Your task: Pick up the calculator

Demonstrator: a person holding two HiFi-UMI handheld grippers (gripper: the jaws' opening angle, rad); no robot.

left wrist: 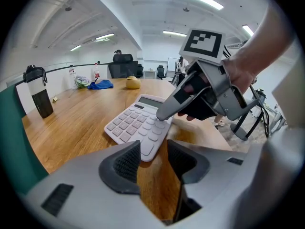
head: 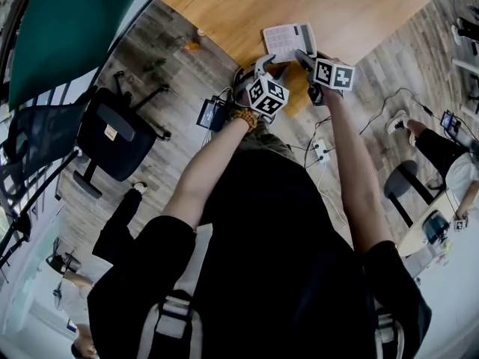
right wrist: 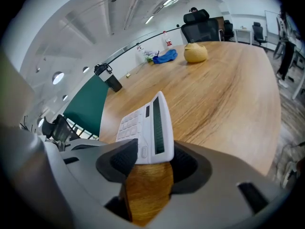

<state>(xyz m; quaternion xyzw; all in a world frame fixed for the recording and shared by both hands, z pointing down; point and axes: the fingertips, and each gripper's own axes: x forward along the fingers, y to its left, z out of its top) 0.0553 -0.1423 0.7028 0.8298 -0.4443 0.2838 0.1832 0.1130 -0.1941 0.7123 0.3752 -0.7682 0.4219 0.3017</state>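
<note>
In the head view the near edge of the calculator [head: 290, 40] is covered by the right tool [head: 304, 57], and the worktop [head: 224, 6] is cut off beyond the calculator.

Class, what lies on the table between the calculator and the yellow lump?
Nothing: bare table separates the calculator from the yellow lump, clearest in the right gripper view.

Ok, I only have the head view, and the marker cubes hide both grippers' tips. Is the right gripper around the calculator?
Observer: Yes. In its own view the right gripper has its jaws apart, with one end of the calculator between them.
Operator: And the left gripper?
Observer: The left gripper is open too, with only bare table between its jaws and the calculator's corner at their tips.
Operator: Anything else nearby?
Observer: A dark bottle stands farther along the table, outside your frame.
</note>
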